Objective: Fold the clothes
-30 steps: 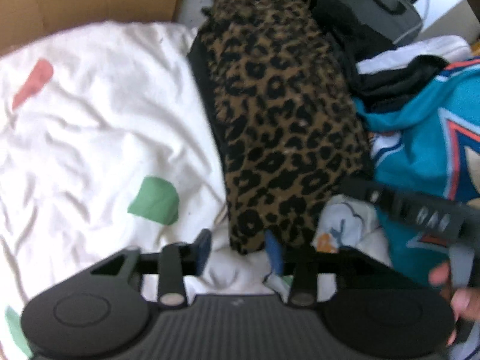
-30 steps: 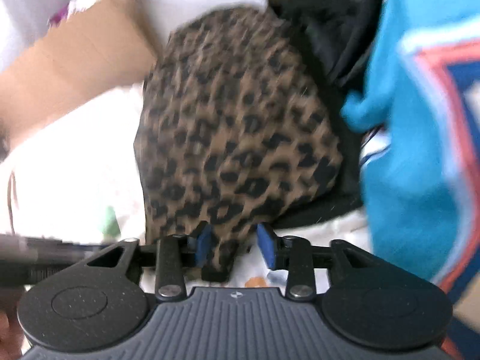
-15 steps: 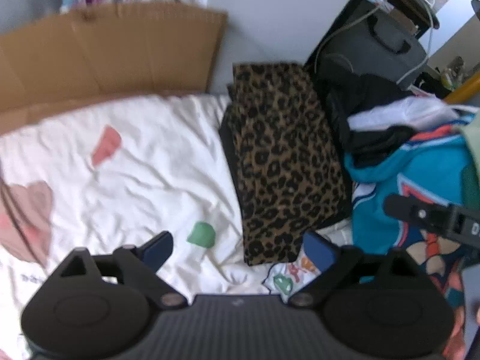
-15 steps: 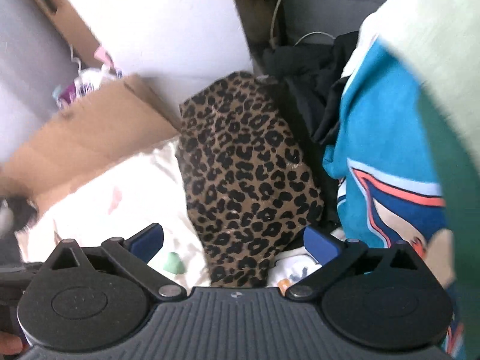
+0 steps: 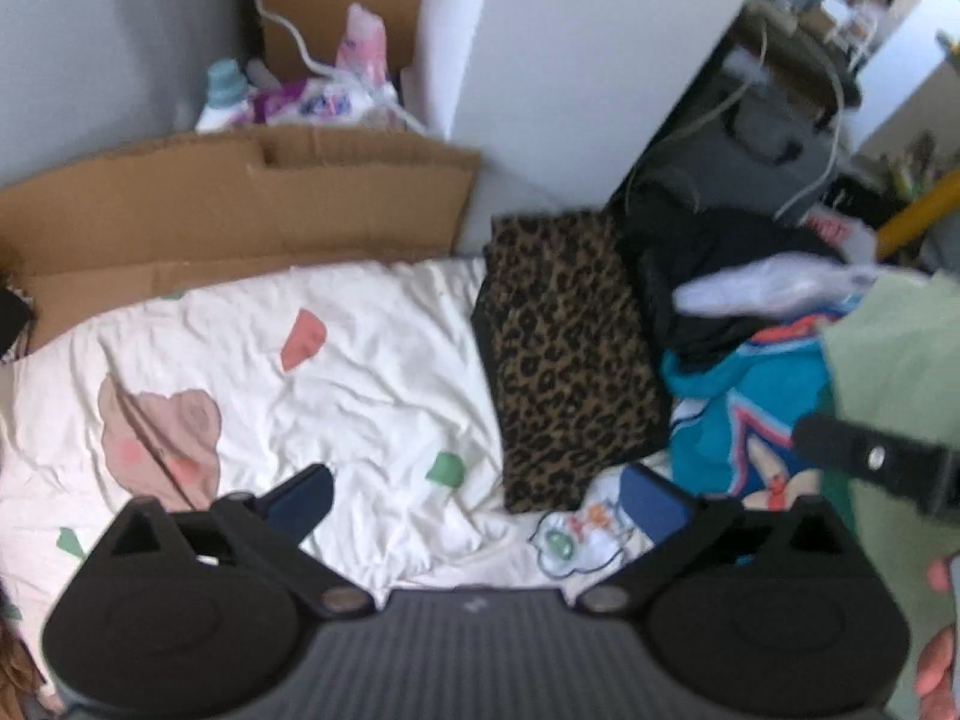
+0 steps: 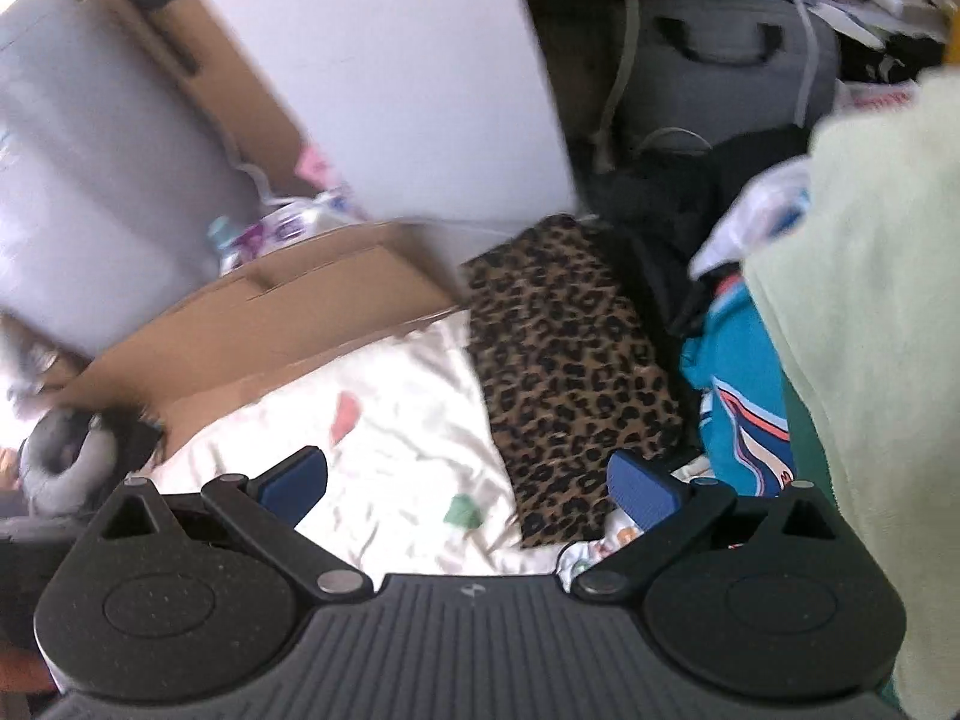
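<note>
A folded leopard-print garment (image 5: 564,372) (image 6: 570,372) lies on a white printed sheet (image 5: 360,372) (image 6: 390,462), along its right side. My left gripper (image 5: 474,501) hangs high above the garment's near end, its jaws opening wide, nothing between them. My right gripper (image 6: 468,483) is also high above that near end, open and empty. Part of the right gripper's black body (image 5: 870,462) shows at the right of the left wrist view. A teal garment (image 5: 732,420) (image 6: 738,396) lies crumpled to the right.
A pale green cloth (image 5: 900,372) (image 6: 870,300) fills the right edge. Black clothes (image 5: 690,264) and a grey suitcase (image 6: 720,72) sit behind the pile. Flattened cardboard (image 5: 210,210) (image 6: 270,324) leans behind the sheet. A small printed cloth (image 5: 576,534) lies below the leopard garment.
Both grippers rose well above the leopard garment and their jaws spread from narrow to wide. The garment stays on the sheet. More of the room is in view.
</note>
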{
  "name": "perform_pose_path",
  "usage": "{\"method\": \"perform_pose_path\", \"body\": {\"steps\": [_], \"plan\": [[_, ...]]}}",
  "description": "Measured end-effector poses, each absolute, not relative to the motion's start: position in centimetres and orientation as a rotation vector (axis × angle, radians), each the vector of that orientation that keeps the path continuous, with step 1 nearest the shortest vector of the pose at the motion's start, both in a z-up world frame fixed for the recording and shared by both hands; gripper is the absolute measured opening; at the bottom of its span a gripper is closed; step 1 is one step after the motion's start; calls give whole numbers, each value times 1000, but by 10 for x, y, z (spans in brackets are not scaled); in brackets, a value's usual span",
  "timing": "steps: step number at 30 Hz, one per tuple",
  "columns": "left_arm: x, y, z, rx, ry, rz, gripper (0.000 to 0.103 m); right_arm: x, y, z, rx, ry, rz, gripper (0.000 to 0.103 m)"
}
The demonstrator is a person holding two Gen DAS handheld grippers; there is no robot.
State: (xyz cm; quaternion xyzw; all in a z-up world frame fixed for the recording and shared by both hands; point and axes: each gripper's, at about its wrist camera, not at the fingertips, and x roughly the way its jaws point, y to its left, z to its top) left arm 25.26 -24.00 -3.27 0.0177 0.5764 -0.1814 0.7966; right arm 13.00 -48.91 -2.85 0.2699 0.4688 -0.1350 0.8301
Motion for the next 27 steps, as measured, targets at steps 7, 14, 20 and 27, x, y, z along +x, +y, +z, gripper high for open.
{"method": "perform_pose_path", "body": {"steps": [7, 14, 20, 27], "plan": [[243, -208, 24, 57, 1209, -368, 103, 133, -461, 38, 537, 982, -247, 102], [219, -166, 76, 82, 1164, -343, 103, 118, -434, 83, 535, 935, -281, 102], [190, -127, 108, 187, 1085, -346, 103, 93, -408, 96, 483, 925, -248, 102], [145, -76, 112, 185, 1012, -338, 103, 67, -378, 100, 509, 889, -223, 102]]}}
